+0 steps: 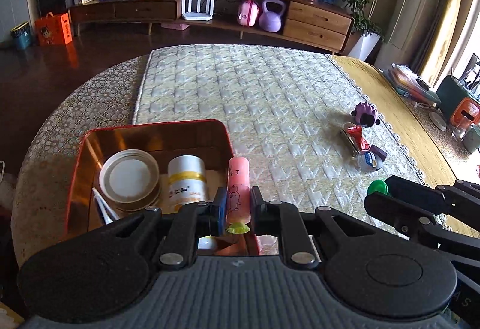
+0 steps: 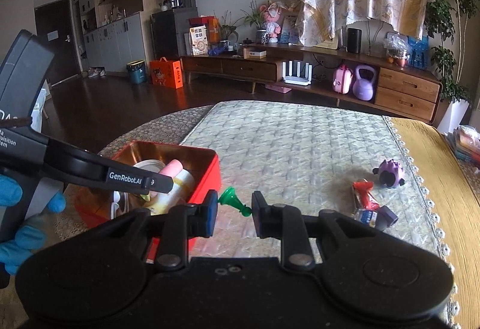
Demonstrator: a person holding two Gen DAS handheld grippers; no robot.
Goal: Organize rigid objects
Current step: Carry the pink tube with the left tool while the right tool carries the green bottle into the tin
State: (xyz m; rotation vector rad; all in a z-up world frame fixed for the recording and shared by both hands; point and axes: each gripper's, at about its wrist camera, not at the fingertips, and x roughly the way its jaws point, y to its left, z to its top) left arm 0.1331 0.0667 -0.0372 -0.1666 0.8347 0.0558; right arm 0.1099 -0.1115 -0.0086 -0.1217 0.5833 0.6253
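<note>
My left gripper (image 1: 237,206) is shut on a pink tube with a yellow-green base (image 1: 238,191), held over the right wall of the red tin box (image 1: 75,179). In the tin lie a round lid (image 1: 129,179) and a white bottle with a yellow band (image 1: 187,179). My right gripper (image 2: 234,206) is shut on a green chess-like piece (image 2: 232,199), lying crosswise between the pads, beside the red tin box (image 2: 207,179). In the right wrist view the left gripper (image 2: 156,180) hangs over the tin with the pink tube (image 2: 171,168). Part of the right gripper (image 1: 420,209) shows at the right of the left wrist view.
On the quilted mat (image 1: 255,95) to the right lie a purple spiky toy (image 1: 364,114), a red-wrapped item (image 1: 357,135) and a tape roll (image 1: 370,161). A yellow cloth (image 1: 399,119) covers the table's right side. A wooden sideboard (image 1: 318,25) stands beyond. A blue-gloved hand (image 2: 18,209) holds the left gripper.
</note>
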